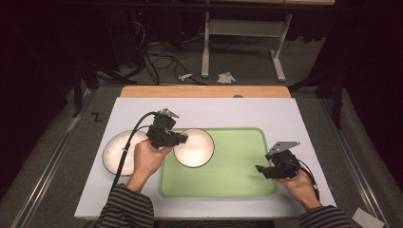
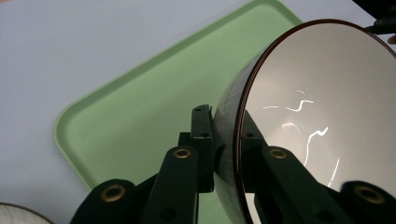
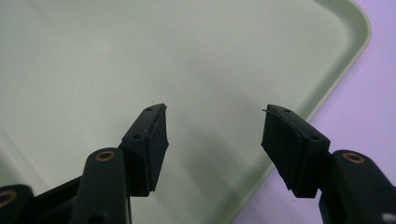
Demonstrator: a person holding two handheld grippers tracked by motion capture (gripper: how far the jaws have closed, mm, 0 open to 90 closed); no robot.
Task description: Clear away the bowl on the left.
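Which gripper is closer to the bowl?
Left. The left gripper has its jaws clamped on the bowl rim; the right gripper hovers open at the tray's far side.

lab | dark curtained surround | floor cables (image 1: 157, 59) | white table (image 1: 204, 111) | metal stand (image 1: 242, 42)

I see a pale white flat tabletop (image 1: 142, 199) with a light brown wooden strip (image 1: 204, 91) along its far edge. Under it lies grey carpet floor (image 1: 247, 64). Far back stand white metal table legs (image 1: 205, 47), tangled black cables (image 1: 159, 59) and crumpled white paper (image 1: 226, 77). The room is dark all around.
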